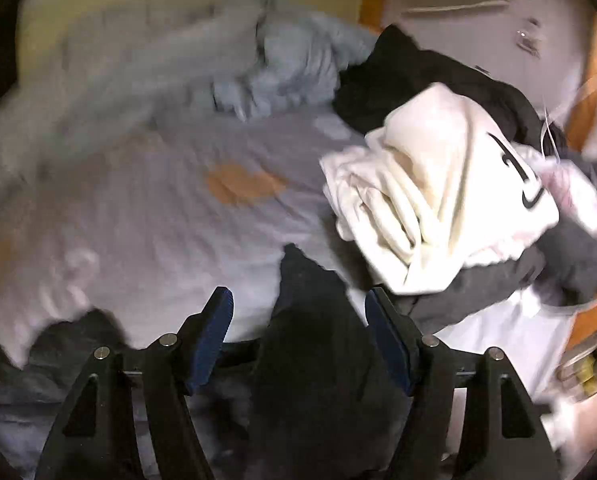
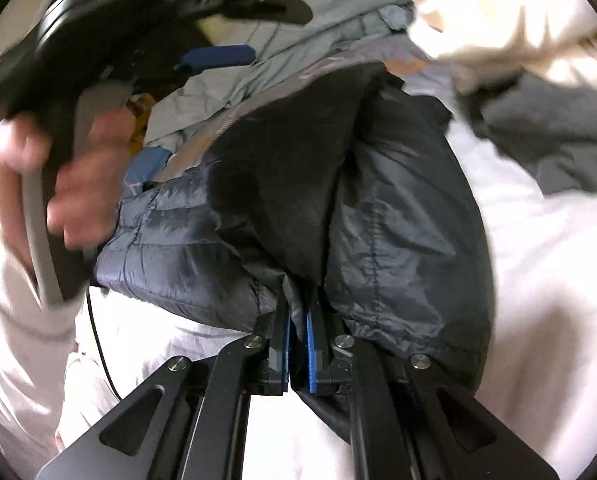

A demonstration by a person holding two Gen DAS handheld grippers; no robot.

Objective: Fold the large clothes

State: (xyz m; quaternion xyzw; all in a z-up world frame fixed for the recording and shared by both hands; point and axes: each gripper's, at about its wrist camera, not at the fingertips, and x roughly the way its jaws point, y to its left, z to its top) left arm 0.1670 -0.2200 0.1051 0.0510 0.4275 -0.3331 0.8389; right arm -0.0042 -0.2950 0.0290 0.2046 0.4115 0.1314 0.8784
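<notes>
So we keep the right gripper point(image 2: 297, 344) pinched on the puffer jacket point(image 2: 398, 200) to anchor it; left gripper point(image 1: 298, 312) hangs wide, holding nothing, ready to regrab.

Person's hand point(image 2: 78, 184) blurred; jacket point(image 2: 398, 208) edge hidden

Ahead of left gripper point(image 1: 298, 312): bare lilac sheet point(image 1: 170, 216), open room to pass.
Between its spread jaws: a fold of dark jacket point(image 1: 310, 340), untouched by the pads.
Ahead-right: heap of white garment point(image 1: 438, 184) and grey garment point(image 1: 570, 256) blocks the way.
Far ahead: bunched blue bedding point(image 1: 290, 64).
Right gripper point(image 2: 298, 320): jacket bulk directly ahead; white sheet point(image 2: 546, 280) free to its right.
Its left: hand point(image 2: 82, 184) close by.
</notes>
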